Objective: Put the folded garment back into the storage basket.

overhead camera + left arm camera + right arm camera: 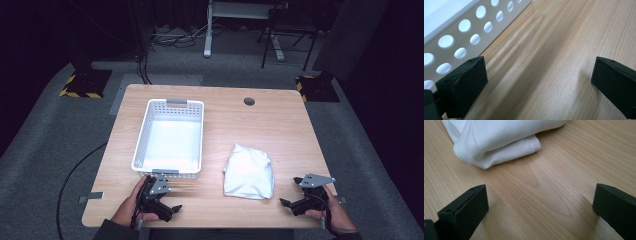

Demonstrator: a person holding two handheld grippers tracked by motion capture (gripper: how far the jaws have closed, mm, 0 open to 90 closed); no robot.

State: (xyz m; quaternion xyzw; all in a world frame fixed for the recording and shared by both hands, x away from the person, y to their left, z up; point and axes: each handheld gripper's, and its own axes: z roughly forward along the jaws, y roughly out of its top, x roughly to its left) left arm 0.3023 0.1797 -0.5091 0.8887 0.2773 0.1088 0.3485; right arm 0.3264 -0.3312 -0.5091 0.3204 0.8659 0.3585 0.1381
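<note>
On the surface: one folded white cloth, one empty white basket; both grippers' jaws spread, left gripper, right gripper.

Both tools, L & R, low, jaws wide apart

A wide strip of bare table is left between the white basket and the folded white cloth. The near edge is crowded: the basket's perforated wall stands just beside the left gripper, seemingly without contact.
</note>
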